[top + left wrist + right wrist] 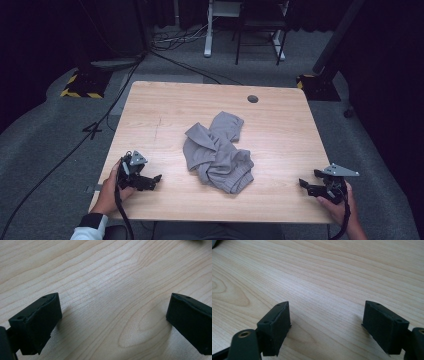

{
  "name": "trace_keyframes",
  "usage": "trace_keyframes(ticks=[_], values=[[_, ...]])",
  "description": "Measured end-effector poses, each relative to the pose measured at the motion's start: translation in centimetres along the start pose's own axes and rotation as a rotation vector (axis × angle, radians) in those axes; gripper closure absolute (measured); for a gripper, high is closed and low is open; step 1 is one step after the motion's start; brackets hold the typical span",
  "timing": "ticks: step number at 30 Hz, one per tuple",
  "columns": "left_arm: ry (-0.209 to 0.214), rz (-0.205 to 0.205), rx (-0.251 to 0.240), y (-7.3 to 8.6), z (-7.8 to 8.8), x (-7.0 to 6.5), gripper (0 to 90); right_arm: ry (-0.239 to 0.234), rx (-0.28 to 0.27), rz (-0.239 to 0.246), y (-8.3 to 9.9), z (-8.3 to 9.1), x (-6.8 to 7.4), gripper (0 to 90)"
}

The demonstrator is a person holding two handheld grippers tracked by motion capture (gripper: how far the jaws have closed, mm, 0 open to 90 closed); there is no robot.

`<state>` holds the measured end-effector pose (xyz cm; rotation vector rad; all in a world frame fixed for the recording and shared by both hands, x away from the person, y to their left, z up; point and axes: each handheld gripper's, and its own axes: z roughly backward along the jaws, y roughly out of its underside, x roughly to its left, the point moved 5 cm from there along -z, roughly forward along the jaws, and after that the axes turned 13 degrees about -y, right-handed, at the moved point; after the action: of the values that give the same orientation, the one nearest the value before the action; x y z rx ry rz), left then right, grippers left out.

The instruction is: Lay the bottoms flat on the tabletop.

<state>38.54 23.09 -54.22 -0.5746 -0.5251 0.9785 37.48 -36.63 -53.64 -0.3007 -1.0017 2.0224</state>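
A crumpled grey garment (218,152) lies in a heap at the middle of the wooden table (165,105). My left gripper (154,181) rests low near the table's front left, held in a hand, and points toward the garment from a short way off. In the left gripper view my left gripper (113,315) stands open, bare wood between its jaws. My right gripper (304,185) sits at the front right corner, pointing left. In the right gripper view my right gripper (327,322) is open too, with nothing but tabletop between the jaws.
A round cable hole (253,99) sits near the table's far edge. Beyond the table are grey carpet, cables (180,37), white desk legs (208,35) and yellow-black striped stand bases (80,86). Bare wood surrounds the garment on all sides.
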Motion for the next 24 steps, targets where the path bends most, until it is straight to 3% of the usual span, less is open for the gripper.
trace_keyframes(ticks=[4, 6, 11, 12, 14, 16, 17, 18, 19, 20, 22, 23, 24], values=[[-0.006, 0.003, 0.001, -0.3, -0.3, -0.1, 0.0, -0.003, 0.001, 0.003, 0.0, 0.0, 0.0, 21.0], [-0.01, 0.023, 0.004, -0.6, -0.5, -0.3, 0.0, -0.003, 0.0, 0.005, -0.1, -0.1, 0.0, 20.7], [0.012, -0.018, -0.004, -1.2, -0.7, -1.5, 0.3, -0.001, 0.018, 0.039, -0.4, -0.2, 0.2, 21.0], [0.033, -0.046, -0.01, -1.3, -0.7, -2.1, 0.3, 0.002, 0.02, 0.042, -0.5, -0.3, 0.3, 24.2], [0.052, -0.063, -0.015, -1.4, -0.7, -2.6, 0.3, -0.032, 0.011, 0.06, -1.3, -0.7, 1.2, 27.4], [0.067, -0.074, -0.016, -1.6, -0.8, -2.9, 0.3, -0.089, 0.014, 0.13, -2.4, -1.1, 2.8, 30.7], [0.075, -0.082, -0.019, -1.7, -0.9, -3.1, 0.3, -0.105, 0.011, 0.188, -3.7, -1.5, 4.4, 31.2], [0.083, -0.089, -0.023, -1.9, -1.0, -3.3, 0.3, -0.105, 0.011, 0.188, -3.7, -1.5, 4.4, 31.2], [0.083, -0.094, -0.019, -2.2, -1.2, -3.5, 0.3, -0.16, -0.003, 0.239, -5.3, -2.1, 6.3, 32.3], [0.086, -0.095, -0.022, -2.4, -1.4, -3.9, 0.3, -0.16, -0.003, 0.239, -5.3, -2.1, 6.3, 32.3], [0.108, -0.12, -0.024, -3.0, -1.6, -4.8, 0.3, -0.217, -0.017, 0.278, -6.7, -2.9, 8.2, 33.0], [0.108, -0.119, -0.025, -3.2, -1.8, -5.1, 0.3, -0.273, -0.02, 0.314, -8.0, -3.9, 10.2, 33.9], [0.112, -0.123, -0.026, -3.5, -1.9, -5.4, 0.3, -0.297, -0.022, 0.334, -8.6, -4.5, 11.3, 34.1]])
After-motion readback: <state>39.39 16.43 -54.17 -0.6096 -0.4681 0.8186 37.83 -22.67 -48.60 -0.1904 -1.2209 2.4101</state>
